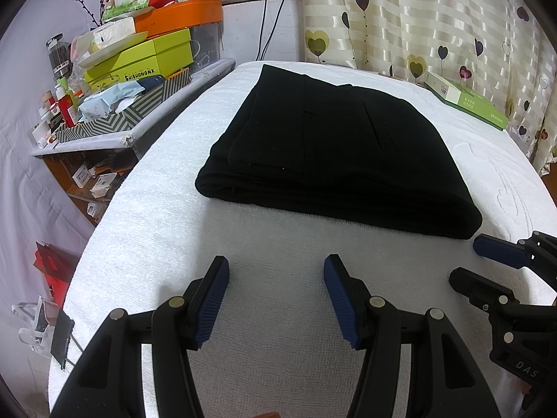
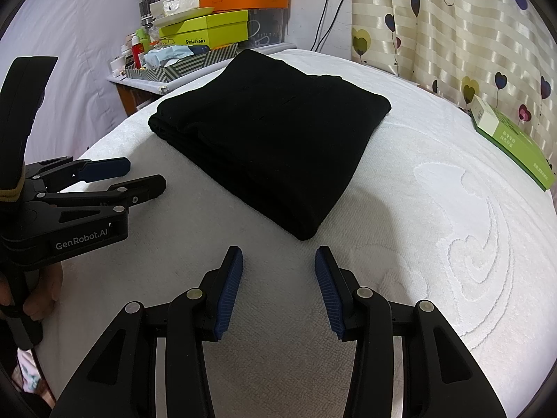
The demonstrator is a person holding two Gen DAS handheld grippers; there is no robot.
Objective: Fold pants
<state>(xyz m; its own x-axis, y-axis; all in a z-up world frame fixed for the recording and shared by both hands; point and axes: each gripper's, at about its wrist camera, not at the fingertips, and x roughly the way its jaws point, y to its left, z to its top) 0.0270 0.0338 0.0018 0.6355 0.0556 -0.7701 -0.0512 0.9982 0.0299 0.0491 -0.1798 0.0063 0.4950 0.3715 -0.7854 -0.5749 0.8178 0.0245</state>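
The white towel-covered table (image 1: 243, 313) carries everything and serves as the reference surface. Off its far-left edge stands a cluttered side shelf (image 1: 122, 129) stacked with boxes. A green box (image 1: 466, 101) lies at the table's far-right edge, against the heart-print curtain (image 1: 435, 17).

The black pants (image 1: 330, 160) lie at the table's centre, already folded into a compact, multi-layered rectangle with squared edges. By the look of it, the folding is complete or nearly so.

Handling, as a judgement: the fabric appears soft, limp and fairly thick, light to lift but prone to sag and unfold if held at one point. Should another fold or a transfer be needed, take hold at the two near corners of the stack, pinching through all layers at the rounded fold edge, one gripper per corner. A grip on the top layer alone would likely peel the stack open.

The left gripper (image 1: 275, 299) sits at the table's near side, short of the pants, its fingers spread and holding nothing. The right gripper (image 2: 278, 292) sits beside it, just short of the pants' near-right corner, likewise spread and empty.
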